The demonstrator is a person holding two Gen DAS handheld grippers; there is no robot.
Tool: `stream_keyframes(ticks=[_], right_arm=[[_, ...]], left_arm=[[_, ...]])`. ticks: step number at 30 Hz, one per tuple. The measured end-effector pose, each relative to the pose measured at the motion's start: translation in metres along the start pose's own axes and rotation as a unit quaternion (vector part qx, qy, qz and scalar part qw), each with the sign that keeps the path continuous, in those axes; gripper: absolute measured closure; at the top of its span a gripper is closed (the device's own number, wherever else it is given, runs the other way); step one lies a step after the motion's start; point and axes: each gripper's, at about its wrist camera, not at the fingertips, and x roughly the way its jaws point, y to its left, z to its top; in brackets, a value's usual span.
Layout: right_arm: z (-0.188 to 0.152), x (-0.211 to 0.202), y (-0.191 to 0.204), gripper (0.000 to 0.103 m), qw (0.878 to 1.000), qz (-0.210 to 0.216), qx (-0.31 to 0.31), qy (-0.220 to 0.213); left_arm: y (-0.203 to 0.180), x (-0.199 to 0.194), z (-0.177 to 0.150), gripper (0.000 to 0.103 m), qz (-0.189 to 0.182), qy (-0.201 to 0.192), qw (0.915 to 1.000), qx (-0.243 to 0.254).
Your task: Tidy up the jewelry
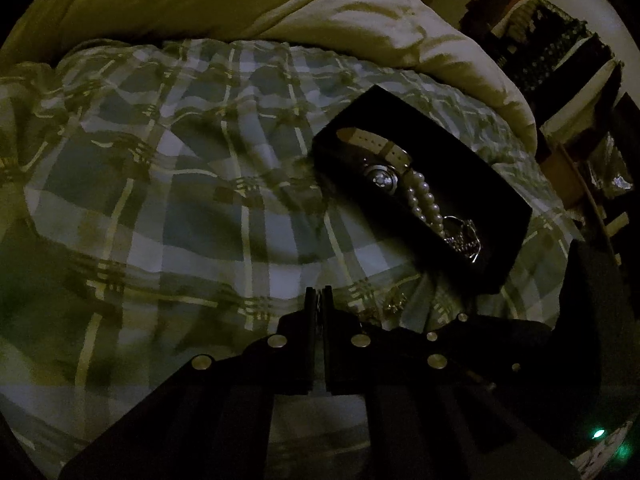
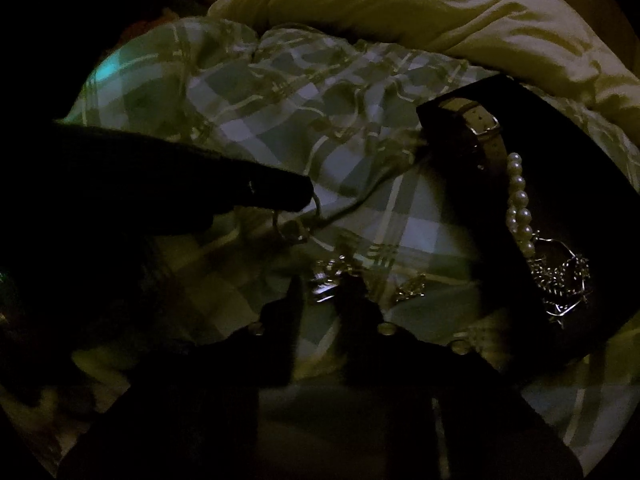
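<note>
Right wrist view: right gripper spread over a small silver trinket on the plaid bedspread, left gripper pinching a thin ring; next, I judge, carry both to the black tray.

A box is set on the bedspread, to the right of the scene, with a rumpled duvet heaped behind it along the far side. Inside the box a watch is laid at the far end, a pearl string just beside it to the right, and a tangle of chain at the near end, touching the pearls. On the bedspread, left of the box and near its closer corner, small loose pieces are scattered; a ring is seen farther left. Shelves are placed beyond the bed at the far right.
</note>
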Motion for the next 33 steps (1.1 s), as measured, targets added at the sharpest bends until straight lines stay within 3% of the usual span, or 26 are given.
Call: stream_keyframes(ticks=[33], right_arm=[[0.003, -0.054, -0.030, 0.094, 0.997, -0.002, 0.051, -0.063]], left_arm=[[-0.017, -0.021, 0.004, 0.100, -0.002, -0.034, 0.9994, 0.000]])
